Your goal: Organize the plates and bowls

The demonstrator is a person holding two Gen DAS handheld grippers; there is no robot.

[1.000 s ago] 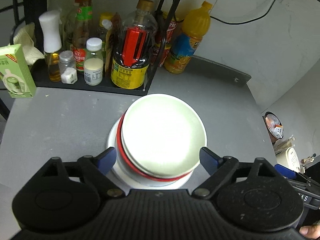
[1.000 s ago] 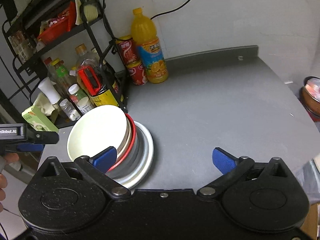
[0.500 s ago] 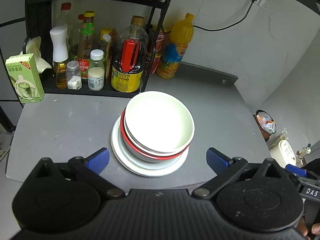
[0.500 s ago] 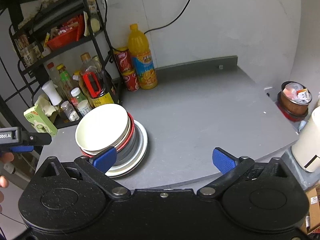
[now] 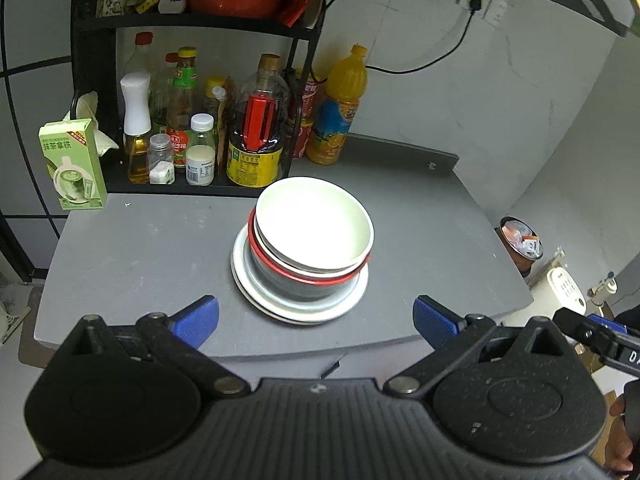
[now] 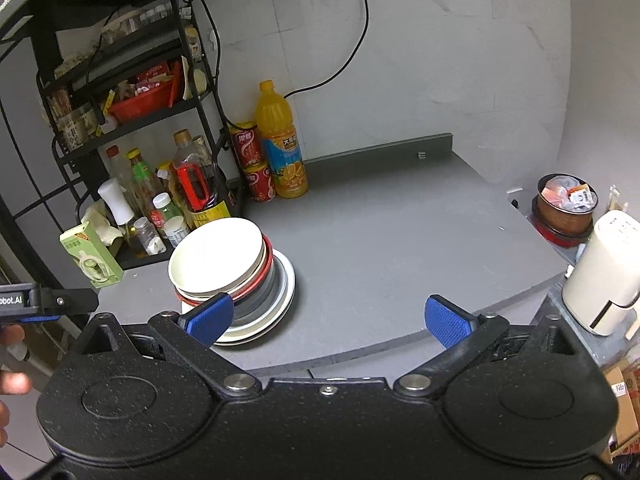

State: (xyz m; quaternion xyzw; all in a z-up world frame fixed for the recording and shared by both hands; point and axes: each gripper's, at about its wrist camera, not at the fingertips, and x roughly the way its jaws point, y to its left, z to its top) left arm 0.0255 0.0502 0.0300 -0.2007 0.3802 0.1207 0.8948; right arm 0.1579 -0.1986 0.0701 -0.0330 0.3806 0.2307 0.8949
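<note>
On the grey worktop (image 5: 132,248), towards its front edge, white plates (image 5: 256,296) carry a red-rimmed bowl (image 5: 292,280) with a white bowl (image 5: 314,230) nested inside. Left gripper (image 5: 316,320) and right gripper (image 6: 328,314) are spread, holding nothing.

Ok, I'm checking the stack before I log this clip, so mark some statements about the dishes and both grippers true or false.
1. The white bowl sits on top of the stack. True.
2. The left gripper is shut on the white bowl. False: it is open and holds nothing, clear of the stack.
3. The white plate lies at the bottom of the stack. True.
4. The orange juice bottle lies on its side. False: it stands upright by the wall.
5. The right gripper is open and empty. True.
</note>
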